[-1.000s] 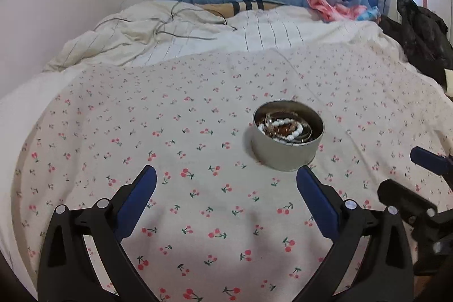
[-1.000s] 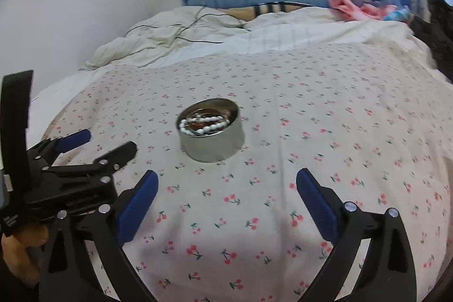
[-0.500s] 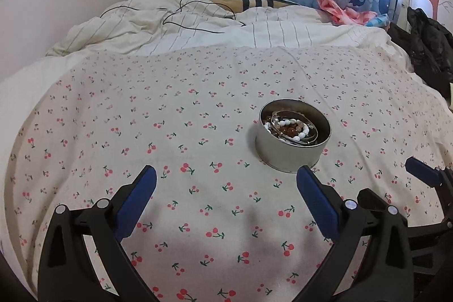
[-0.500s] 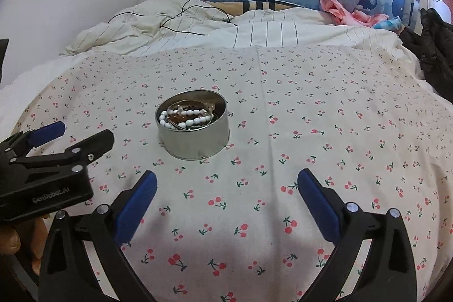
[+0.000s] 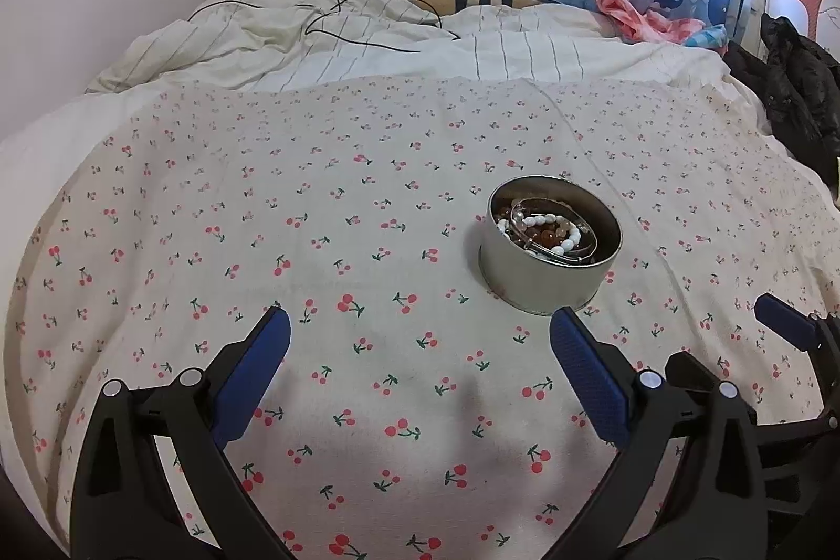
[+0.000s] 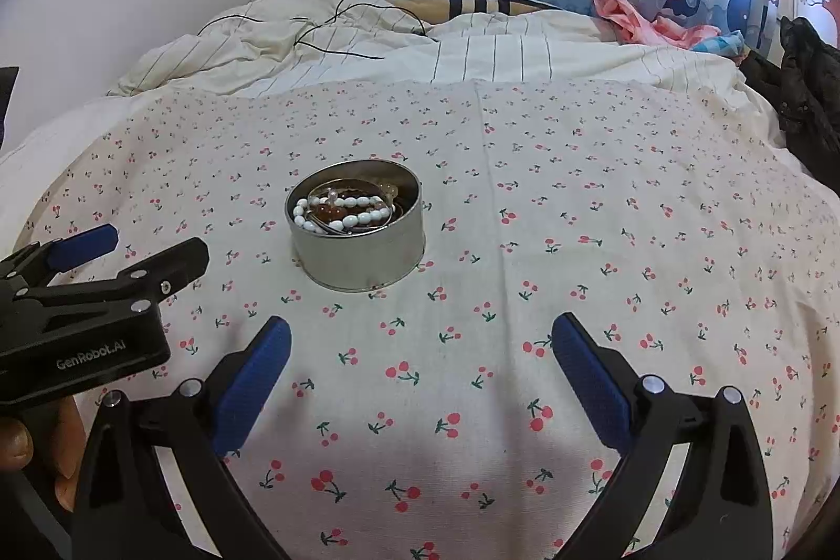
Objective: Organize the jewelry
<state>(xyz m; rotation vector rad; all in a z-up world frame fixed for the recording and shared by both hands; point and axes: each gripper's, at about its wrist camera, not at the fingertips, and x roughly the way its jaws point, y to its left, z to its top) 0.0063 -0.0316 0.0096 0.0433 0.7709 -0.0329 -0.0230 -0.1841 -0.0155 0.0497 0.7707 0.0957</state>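
Both cameras sit a little higher than a second ago, so more of the curtain shows, and the tin looks a bit closer to the right gripper [image 6: 420,358]. The round metal tin [image 6: 357,245] stands on the bed [image 6: 604,192], on the cherry-print sheet. Inside it lie a white bead bracelet [image 6: 341,213], some brown beads and a thin clear bangle [image 5: 572,240], all piled together. No jewelry shows loose on the sheet.

The left gripper [image 5: 420,358] is wide open and holds nothing. The right gripper is wide open too, and empty. Both hang just above the sheet, near the tin but not touching it.

This could be the end, with everything put away in the tin. It could also be a time when the pieces are about to be lifted out and sorted. The pictures cannot settle which.
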